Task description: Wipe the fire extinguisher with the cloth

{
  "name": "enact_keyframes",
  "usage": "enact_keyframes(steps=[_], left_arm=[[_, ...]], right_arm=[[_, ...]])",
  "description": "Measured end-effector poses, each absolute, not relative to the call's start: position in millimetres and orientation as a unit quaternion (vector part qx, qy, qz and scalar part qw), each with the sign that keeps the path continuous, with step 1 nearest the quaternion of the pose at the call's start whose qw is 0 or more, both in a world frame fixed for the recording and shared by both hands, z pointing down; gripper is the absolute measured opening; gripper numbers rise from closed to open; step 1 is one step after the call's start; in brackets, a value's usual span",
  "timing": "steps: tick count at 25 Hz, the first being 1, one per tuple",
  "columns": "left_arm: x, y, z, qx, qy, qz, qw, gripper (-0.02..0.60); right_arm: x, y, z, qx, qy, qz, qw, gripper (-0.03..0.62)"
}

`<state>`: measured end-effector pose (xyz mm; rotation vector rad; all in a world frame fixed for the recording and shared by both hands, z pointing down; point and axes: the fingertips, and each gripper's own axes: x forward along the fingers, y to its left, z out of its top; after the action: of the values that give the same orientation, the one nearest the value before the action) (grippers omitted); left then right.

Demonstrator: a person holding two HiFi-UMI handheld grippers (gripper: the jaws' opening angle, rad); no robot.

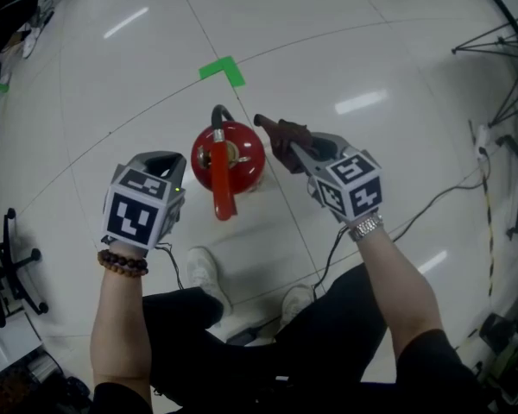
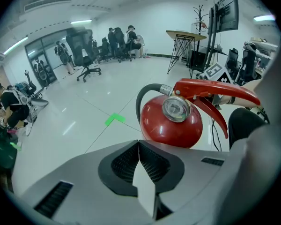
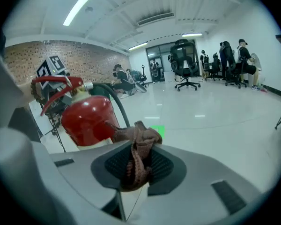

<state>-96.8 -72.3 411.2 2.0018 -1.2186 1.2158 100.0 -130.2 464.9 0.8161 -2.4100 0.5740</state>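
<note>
**While the right tool (image 1: 290, 148) pinches the cloth (image 1: 277, 131), the left is pressed together**

Red and upright, the fire extinguisher (image 1: 229, 158) stands on the white floor (image 1: 328, 41) between both tools, nearer than a green tape mark (image 1: 222, 70). The bunched brown cloth sits just right of its top. The left tool (image 2: 139, 149), just left of it, holds nothing.

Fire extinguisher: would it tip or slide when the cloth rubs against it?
Probably steady: the fire extinguisher looks like a metal cylinder standing upright, likely heavy. The glossy floor could let it slide under a hard push.
</note>
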Motion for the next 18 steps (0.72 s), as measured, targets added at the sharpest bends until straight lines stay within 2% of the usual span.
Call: enact_keyframes(steps=[9, 18], left_arm=[[-98, -67, 410, 0.728, -0.451, 0.449, 0.255, 0.002], [-101, -65, 412, 0.730, -0.447, 0.449, 0.256, 0.002]], right_arm=[[83, -104, 383, 0.290, -0.917, 0.174, 0.212, 0.087], [64, -82, 435, 0.273, -0.910, 0.188, 0.248, 0.087]])
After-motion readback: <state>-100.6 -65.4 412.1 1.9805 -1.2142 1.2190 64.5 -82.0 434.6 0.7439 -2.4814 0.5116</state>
